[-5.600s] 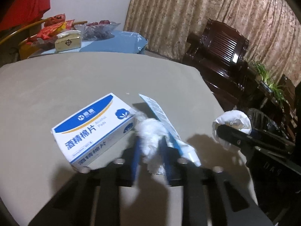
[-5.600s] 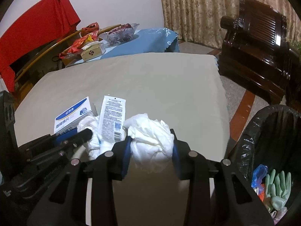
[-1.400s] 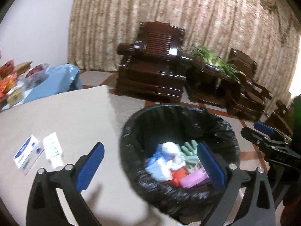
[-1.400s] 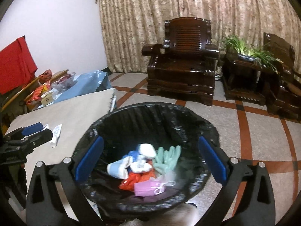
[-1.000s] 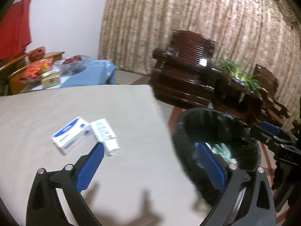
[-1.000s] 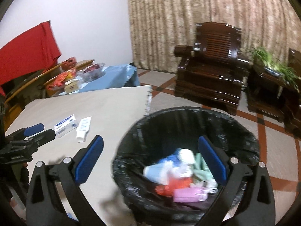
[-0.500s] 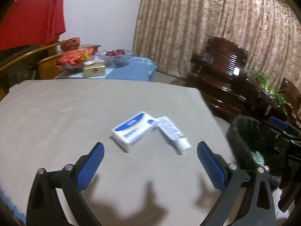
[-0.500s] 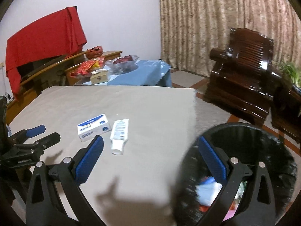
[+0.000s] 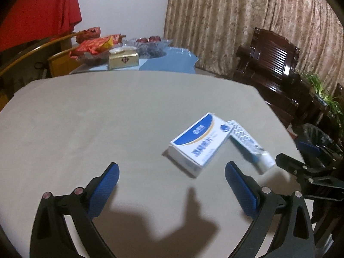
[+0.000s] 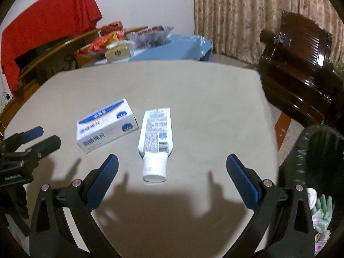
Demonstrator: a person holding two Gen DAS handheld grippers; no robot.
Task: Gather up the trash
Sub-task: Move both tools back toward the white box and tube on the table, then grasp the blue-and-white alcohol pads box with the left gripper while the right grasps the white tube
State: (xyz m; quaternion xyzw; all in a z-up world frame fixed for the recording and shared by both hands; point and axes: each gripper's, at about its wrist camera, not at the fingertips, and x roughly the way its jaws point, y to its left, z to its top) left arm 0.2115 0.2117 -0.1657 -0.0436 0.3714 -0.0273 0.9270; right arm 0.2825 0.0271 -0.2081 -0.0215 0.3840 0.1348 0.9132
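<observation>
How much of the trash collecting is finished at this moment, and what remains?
Done: some rubbish already lies in the black-lined trash bin. In hand: nothing; the left tool and right tool are open. Left on the grey table: the blue-and-white cardboard box and white squeeze tube.

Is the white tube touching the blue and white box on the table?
Apart. In the right wrist view, a strip of bare table shows between the box and the tube along their whole length.
</observation>
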